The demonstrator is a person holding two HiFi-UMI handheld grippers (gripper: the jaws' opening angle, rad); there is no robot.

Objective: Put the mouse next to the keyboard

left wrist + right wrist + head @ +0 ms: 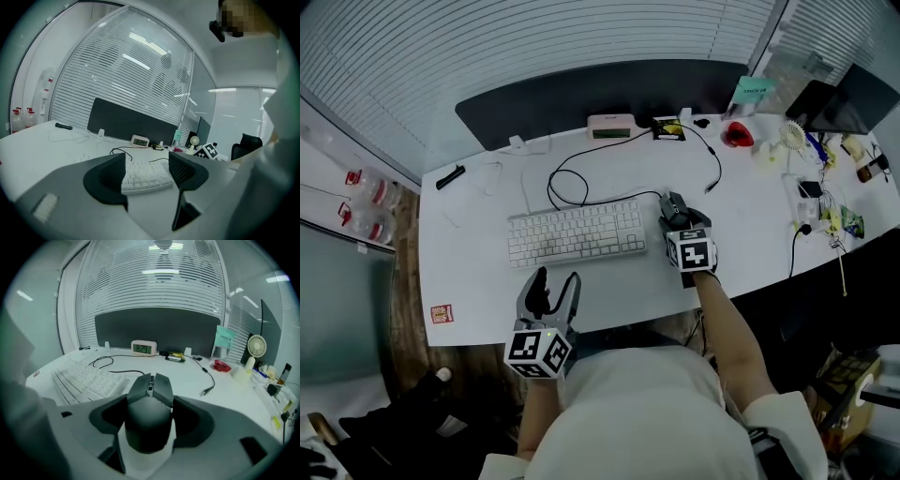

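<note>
— Where is the mouse now?

— The black, humped plastic mouse (674, 206) sits on the white bench (750, 216), just beside the flat white plastic keyboard (577, 234), at its 3 o'clock. The right hand-held gripper (151, 414) has its jaws set wide, and they look pressed against both flanks of the mouse.

— So what makes this step go well?

— I'd say it comes down to the let-go. The mouse looks flat on the bench, nose toward 12 o'clock, square with the keyboard's short edge. The jaws should part evenly so neither drags it askew, then back straight out toward 6 o'clock.

— Anything to watch?

— The thin black cable (567, 178) that loops at the keyboard's 12 o'clock and runs toward the mouse's nose. A tug there could swing the mouse.

— And the other one?

— The left hand-held gripper (555, 283) hangs at the keyboard's 7 o'clock, by the bench's near edge, jaws apart with nothing between them.
</note>
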